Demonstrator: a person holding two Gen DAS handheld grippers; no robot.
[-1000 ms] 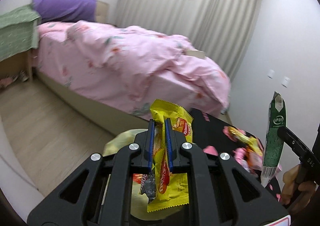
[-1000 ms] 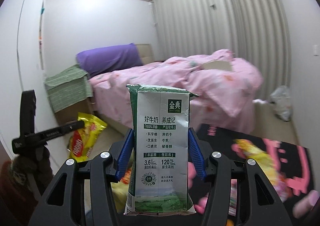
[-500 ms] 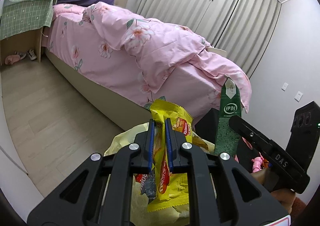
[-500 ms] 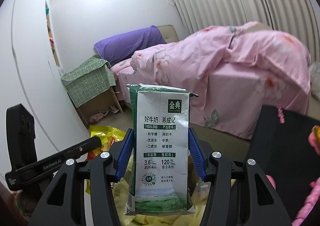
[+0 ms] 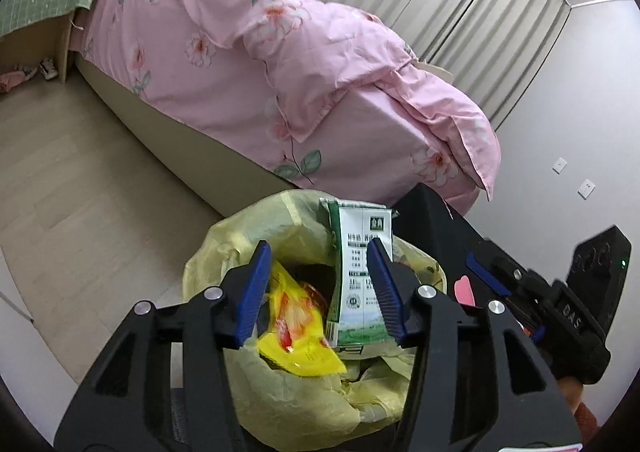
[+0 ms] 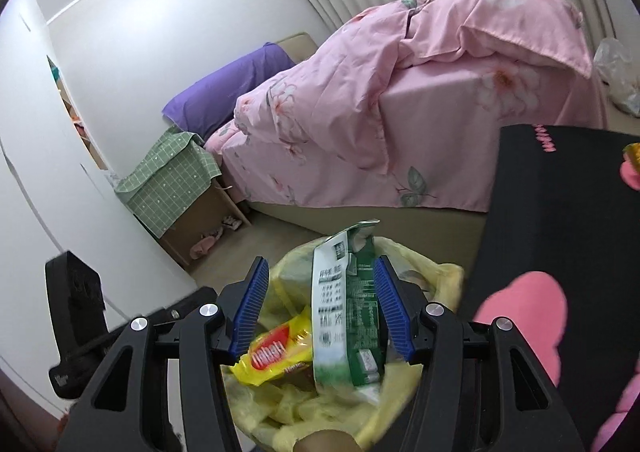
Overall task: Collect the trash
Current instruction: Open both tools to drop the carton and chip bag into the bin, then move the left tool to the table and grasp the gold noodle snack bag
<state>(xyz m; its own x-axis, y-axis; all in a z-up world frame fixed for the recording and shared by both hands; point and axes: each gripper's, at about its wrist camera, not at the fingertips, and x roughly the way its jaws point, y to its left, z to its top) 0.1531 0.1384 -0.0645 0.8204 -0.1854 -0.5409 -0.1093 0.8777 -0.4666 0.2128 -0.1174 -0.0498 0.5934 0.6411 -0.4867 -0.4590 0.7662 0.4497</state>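
Drop step of trash collection. Left claw (image 5: 318,288) spread wide, holding nothing, poised over yellow bag (image 5: 224,252). Right claw (image 6: 318,306) likewise wide and empty above same bag. Yellow wrapper (image 5: 296,332) and milk carton (image 5: 360,276) lying inside bag, carton upright against far rim. More pink litter (image 6: 520,312) on black surface (image 6: 560,211) to right. Next, likely: lifting clear, swinging toward surface, picking another piece.
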